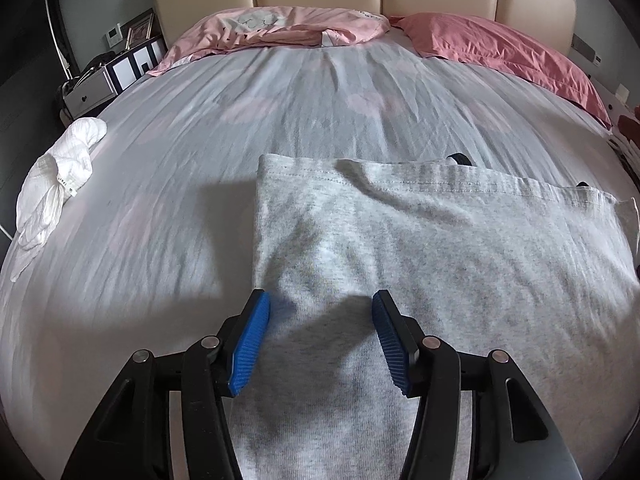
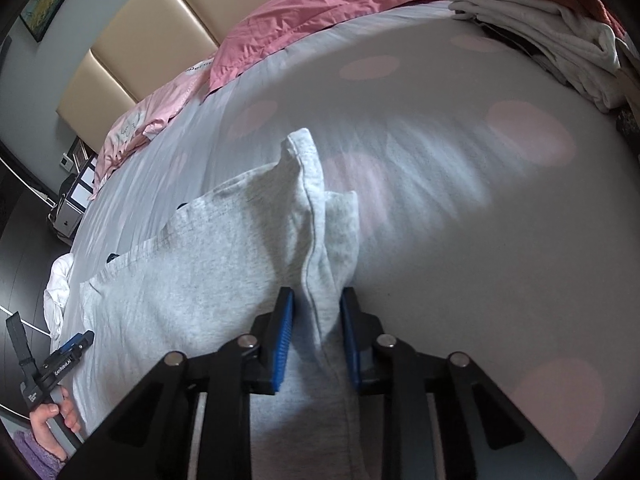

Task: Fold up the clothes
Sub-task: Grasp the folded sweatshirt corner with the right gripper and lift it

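The grey garment [image 1: 420, 248] was spread on the bed [image 1: 168, 152], its right edge pinched and raised in the right claw [image 2: 316, 332], while the left claw [image 1: 320, 336] was held wide over its left edge.

right tongs [image 2: 316, 316] pinch grey garment [image 2: 224, 264] fold at 6 o'clock | left tongs [image 2: 74, 346] at 8 o'clock | bed [image 2: 480, 240] | clothes pile [image 2: 540, 28] at 2 o'clock
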Motion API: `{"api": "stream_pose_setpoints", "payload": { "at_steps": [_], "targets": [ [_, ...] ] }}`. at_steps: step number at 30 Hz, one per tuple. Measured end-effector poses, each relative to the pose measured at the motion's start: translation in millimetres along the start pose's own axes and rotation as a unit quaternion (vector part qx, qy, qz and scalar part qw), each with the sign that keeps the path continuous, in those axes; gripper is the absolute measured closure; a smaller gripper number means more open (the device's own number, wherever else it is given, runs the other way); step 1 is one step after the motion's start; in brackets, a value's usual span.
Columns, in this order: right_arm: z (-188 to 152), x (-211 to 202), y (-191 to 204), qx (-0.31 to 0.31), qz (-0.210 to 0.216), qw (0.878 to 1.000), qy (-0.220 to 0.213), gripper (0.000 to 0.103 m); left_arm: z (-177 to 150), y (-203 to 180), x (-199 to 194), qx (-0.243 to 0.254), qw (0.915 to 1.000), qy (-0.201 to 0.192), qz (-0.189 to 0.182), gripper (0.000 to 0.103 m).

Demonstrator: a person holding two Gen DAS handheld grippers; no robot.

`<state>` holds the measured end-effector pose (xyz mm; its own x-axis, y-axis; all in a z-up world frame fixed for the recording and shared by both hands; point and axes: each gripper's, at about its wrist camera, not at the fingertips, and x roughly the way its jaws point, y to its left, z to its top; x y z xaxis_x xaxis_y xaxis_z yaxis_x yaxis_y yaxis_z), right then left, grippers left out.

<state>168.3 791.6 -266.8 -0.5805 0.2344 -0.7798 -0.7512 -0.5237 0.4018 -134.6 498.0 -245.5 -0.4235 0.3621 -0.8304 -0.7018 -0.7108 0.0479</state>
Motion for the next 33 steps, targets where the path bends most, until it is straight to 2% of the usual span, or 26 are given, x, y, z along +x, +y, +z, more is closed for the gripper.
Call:
{"api": "stream_pose_setpoints", "payload": {
  "at_steps": [2,4,7,11,19,26,33],
  "targets": [
    [0,-3,0,0.002,0.003,1.0,-0.004,0.093,-1,1,0,-0.003,1.0,0.001,-0.001,0.045],
    [1,-6,1,0.003,0.005,1.0,-0.009,0.095,-1,2,-1,-0.005,1.0,0.001,-0.003,0.045],
    [2,-14,8,-0.009,0.002,1.0,-0.021,0.096,-1,4,-1,-0.014,0.9998,0.003,-0.012,0.042],
    [3,-25,18,-0.01,0.007,0.999,-0.033,0.096,3,9,-2,-0.046,0.9982,0.012,-0.037,0.031],
    [4,-45,51,-0.004,0.042,0.998,-0.041,0.096,14,15,-22,-0.054,0.9975,-0.009,-0.045,0.031],
    [3,-57,108,-0.021,0.054,0.997,-0.049,0.097,23,28,-38,-0.061,0.996,-0.029,-0.058,0.031],
    [-1,-48,198,-0.065,0.064,0.995,-0.046,0.097,32,57,-50,-0.084,0.9915,-0.047,-0.088,0.031]
  ]
}}
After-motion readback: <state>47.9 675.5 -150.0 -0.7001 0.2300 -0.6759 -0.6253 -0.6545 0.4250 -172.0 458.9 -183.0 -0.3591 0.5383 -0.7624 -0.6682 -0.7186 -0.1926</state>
